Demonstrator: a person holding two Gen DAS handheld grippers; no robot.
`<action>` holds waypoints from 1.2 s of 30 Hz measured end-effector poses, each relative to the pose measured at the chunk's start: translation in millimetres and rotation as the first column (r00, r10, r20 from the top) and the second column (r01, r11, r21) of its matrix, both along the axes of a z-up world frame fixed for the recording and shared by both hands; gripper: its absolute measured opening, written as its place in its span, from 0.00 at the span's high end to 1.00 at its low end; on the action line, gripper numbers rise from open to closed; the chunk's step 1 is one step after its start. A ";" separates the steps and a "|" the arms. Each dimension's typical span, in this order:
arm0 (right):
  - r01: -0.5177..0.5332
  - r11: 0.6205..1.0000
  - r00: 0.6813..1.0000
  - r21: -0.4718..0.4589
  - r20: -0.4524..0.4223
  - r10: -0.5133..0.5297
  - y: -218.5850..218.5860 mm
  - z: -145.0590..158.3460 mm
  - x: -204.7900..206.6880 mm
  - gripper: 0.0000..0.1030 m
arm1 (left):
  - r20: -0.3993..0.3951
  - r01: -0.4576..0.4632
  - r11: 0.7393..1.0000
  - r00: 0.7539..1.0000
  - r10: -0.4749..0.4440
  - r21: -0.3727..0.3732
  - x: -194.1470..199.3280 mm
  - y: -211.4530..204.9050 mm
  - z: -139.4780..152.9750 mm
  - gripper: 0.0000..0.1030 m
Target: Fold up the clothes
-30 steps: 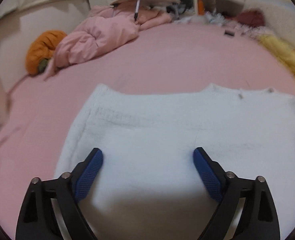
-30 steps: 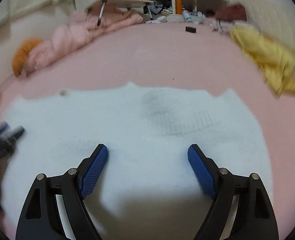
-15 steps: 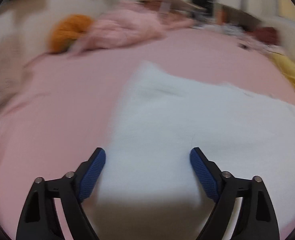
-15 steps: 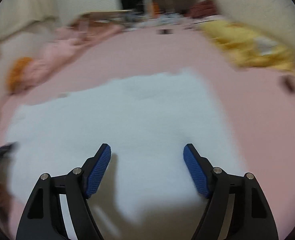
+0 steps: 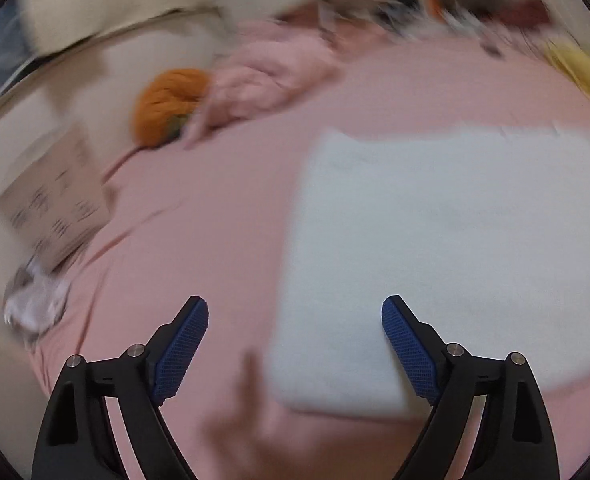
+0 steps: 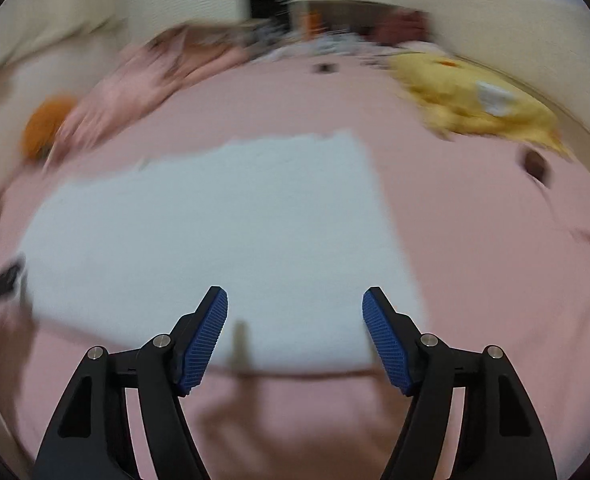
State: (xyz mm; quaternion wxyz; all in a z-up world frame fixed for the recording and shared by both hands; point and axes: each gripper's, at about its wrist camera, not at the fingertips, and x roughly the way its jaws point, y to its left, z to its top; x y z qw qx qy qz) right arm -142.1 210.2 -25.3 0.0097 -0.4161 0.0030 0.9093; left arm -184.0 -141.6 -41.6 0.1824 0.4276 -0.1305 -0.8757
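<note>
Right wrist, white garment [image 6: 215,232] flat, lengthwise left-right

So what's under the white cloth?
The white cloth lies flat on the pink sheet, which shows all around it. Whatever is directly beneath is covered, so I cannot tell.

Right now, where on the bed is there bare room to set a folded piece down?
Bare pink sheet lies right of the white garment, below the yellow garment. The far edge is crowded: pink bedding, orange object.
</note>
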 end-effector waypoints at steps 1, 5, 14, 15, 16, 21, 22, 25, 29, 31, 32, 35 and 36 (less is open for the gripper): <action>0.015 0.999 0.999 0.035 0.038 -0.017 -0.3 -8.8 -1.2 0.32 | 0.024 -0.013 1.000 1.000 0.013 0.003 -0.8 -4.3 -5.3 0.13; 0.269 0.963 0.959 0.033 0.083 -0.271 41.0 -5.2 15.4 0.31 | 0.002 -0.121 0.989 0.993 0.121 -0.088 12.8 -22.2 8.0 0.10; 0.126 0.991 0.987 0.043 -0.107 -0.121 -0.5 65.3 59.7 0.31 | -0.073 -0.074 0.950 0.992 0.100 0.303 84.6 -26.6 66.4 0.11; 0.106 0.994 0.988 0.026 -0.117 -0.102 -10.2 69.8 68.9 0.31 | -0.080 -0.022 0.919 0.995 0.058 0.393 92.4 -20.3 68.2 0.11; 0.085 0.996 0.988 0.010 -0.127 -0.083 -19.8 74.4 78.1 0.31 | -0.083 0.030 0.885 0.996 0.010 0.465 103.9 -6.1 68.7 0.11; 0.008 1.000 0.979 -0.030 -0.202 -0.014 -50.6 77.6 128.6 0.22 | -0.095 0.174 0.796 0.985 -0.146 0.579 167.8 77.1 45.9 0.10; -0.008 1.000 0.978 -0.004 -0.207 0.007 -57.1 74.5 135.0 0.22 | -0.070 0.170 0.807 0.985 -0.158 0.565 175.9 89.2 35.8 0.10; -0.038 0.999 0.984 0.018 -0.174 0.041 -64.1 69.5 138.5 0.22 | 0.047 0.145 0.842 0.979 -0.198 0.519 179.1 112.3 16.5 0.10; -0.027 1.000 0.980 0.000 -0.198 0.027 -60.7 77.0 141.9 0.22 | -0.026 0.170 0.849 0.983 -0.182 0.501 183.8 110.9 33.2 0.10; -0.024 1.000 0.978 0.000 -0.206 0.023 -59.8 78.6 141.5 0.22 | -0.032 0.167 0.848 0.984 -0.175 0.504 175.2 100.6 35.1 0.10; -0.022 1.000 0.978 -0.003 -0.207 0.021 -59.4 79.1 141.4 0.22 | -0.034 0.165 0.847 0.985 -0.172 0.506 172.7 96.9 35.6 0.10; -0.025 1.000 0.980 -0.011 -0.196 0.022 -60.3 78.0 141.4 0.22 | -0.028 0.160 0.846 0.985 -0.169 0.509 167.2 92.2 36.2 0.10; -0.025 1.000 0.980 -0.008 -0.195 0.023 -61.6 78.3 141.6 0.22 | -0.028 0.159 0.846 0.985 -0.169 0.509 164.3 87.8 37.6 0.10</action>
